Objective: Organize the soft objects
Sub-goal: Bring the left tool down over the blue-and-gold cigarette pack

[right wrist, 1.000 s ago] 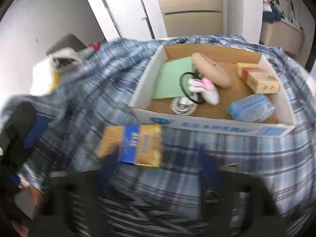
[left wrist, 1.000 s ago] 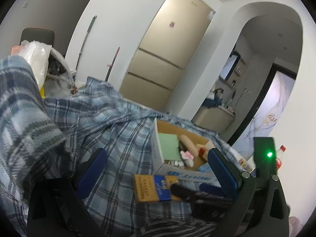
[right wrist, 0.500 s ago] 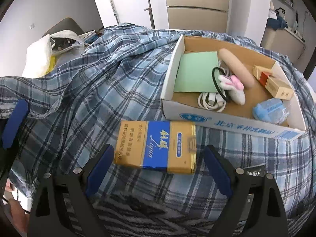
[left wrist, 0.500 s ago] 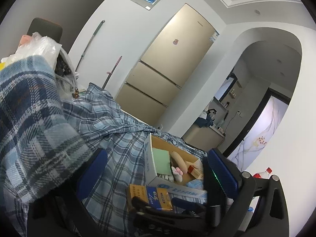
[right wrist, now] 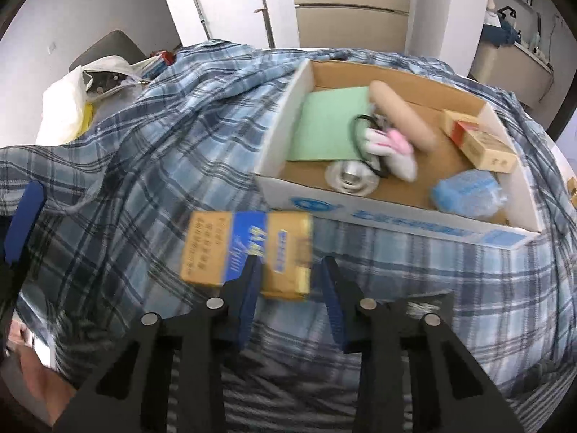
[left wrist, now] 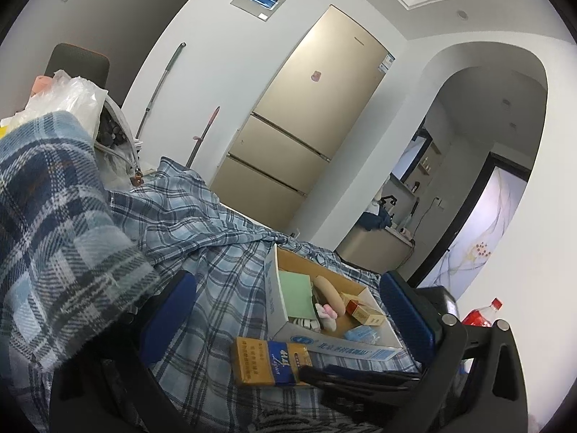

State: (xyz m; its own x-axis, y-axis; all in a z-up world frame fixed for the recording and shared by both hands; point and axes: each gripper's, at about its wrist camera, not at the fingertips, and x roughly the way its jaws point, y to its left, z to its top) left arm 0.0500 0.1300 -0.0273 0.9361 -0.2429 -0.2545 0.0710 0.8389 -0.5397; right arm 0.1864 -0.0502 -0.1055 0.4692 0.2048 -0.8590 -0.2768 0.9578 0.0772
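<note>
A blue plaid cloth (right wrist: 151, 166) is spread over the table; it also shows in the left wrist view (left wrist: 216, 263). A yellow and blue carton (right wrist: 249, 249) lies on it in front of an open cardboard box (right wrist: 396, 213). My right gripper (right wrist: 290, 270) has its jaws narrowed around the carton's near right end; the picture is blurred there. My left gripper (left wrist: 288, 306) is open, and a fold of plaid cloth (left wrist: 54, 234) hangs over its left finger. In the left wrist view the carton (left wrist: 270, 361) lies in front of the box (left wrist: 342, 346).
The box holds a green sheet (right wrist: 328, 126), a tan roll (right wrist: 400, 115), a pink and white plush toy (right wrist: 393, 151), a blue packet (right wrist: 468, 191) and small cartons (right wrist: 479, 140). A white plastic bag (right wrist: 72, 104) sits at the table's far left. A red bottle (left wrist: 483, 314) stands at right.
My right gripper has closed in from wide open to narrow around the carton's right end. The left gripper has tilted slightly, staying open under the cloth.
</note>
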